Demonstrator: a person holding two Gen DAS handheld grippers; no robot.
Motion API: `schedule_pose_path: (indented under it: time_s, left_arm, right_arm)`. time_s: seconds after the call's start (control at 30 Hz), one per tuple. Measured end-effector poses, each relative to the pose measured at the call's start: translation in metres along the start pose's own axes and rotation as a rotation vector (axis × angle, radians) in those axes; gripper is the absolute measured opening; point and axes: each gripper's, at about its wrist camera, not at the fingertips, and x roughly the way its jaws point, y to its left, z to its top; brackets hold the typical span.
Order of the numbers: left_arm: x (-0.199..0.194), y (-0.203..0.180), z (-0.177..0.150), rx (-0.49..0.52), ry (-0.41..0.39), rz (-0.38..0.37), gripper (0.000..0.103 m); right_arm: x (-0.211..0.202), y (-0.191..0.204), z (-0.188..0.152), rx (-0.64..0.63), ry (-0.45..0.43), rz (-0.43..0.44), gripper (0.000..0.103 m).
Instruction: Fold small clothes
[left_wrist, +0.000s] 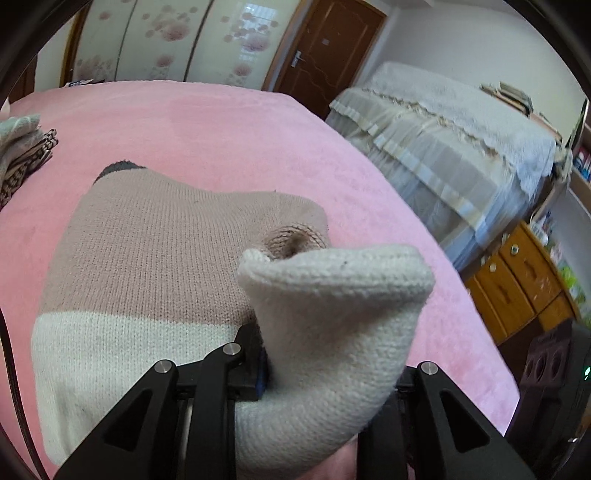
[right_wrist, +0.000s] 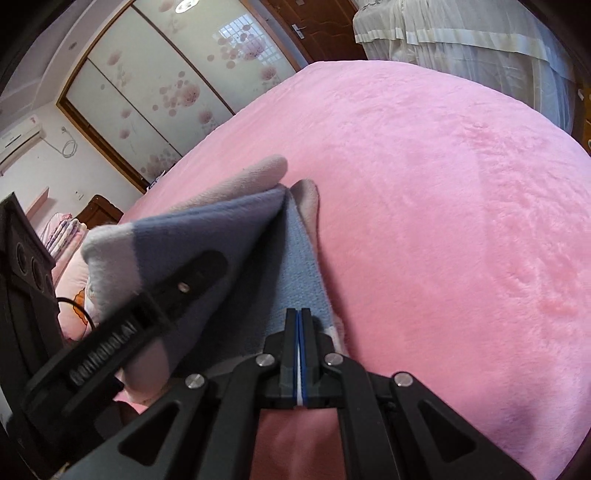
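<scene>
Knitwear fills the left wrist view: we hold a thick knitted sock, dusty pink in the body with a cream cuff and a dark grey toe (left_wrist: 155, 251), lying flat on the fluffy pink blanket (left_wrist: 240, 140) that covers the bed. Our left tool (left_wrist: 317, 373) is clenched on the cream cuff end, which stands up from between the fingers as a curled, open tube, with a bit of the pink knit showing inside its mouth. The rest of the sock stretches away from the tool toward the far left, its grey toe farthest from us.

At the left edge of that view a small pile of folded knitted items, pale and brown-patterned (left_wrist: 22, 155), rests on the blanket, well apart from the sock. Beyond the bed stand a brown wooden door (left_wrist: 328, 55) and a piece of furniture draped in white lace cloth (left_wrist: 443, 122).

In the right wrist view our right tool (right_wrist: 300, 314) is clenched fully, its blue pads pressed together; we cannot tell whether any cloth is caught between them. Just ahead of its tips, on the same blanket, lies the sock again, here looking blue and grey in shadow, lifted into a tent-like fold by the left tool, whose black finger shows at the left. Sliding wardrobe doors with pink flower prints (right_wrist: 155, 85) stand behind.
</scene>
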Motion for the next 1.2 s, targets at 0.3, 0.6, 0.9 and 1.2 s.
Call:
schedule_pose_path:
  time_s: [0.3,0.6,0.9,1.2]
  left_arm:
    - [0.021,-0.019,-0.025,0.090,0.001,0.059,0.033]
    - [-0.001,-0.033,-0.035,0.177,0.022,-0.058,0.080]
    - [-0.070,-0.003,-0.037,0.114,0.091,-0.118,0.087]
    - [-0.116,0.126,-0.029,-0.219,0.056,0.150,0.089]
  right_arm:
    - [-0.020,-0.014,-0.004,0.007,-0.025,-0.037,0.001]
    - [-0.038,-0.026,0.003,0.006,-0.035,-0.079,0.003]
    - [-0.053,-0.007,0.015,-0.052,-0.008,-0.050,0.003]
    - [-0.069,0.043,0.027,-0.157,0.051,0.091,0.058]
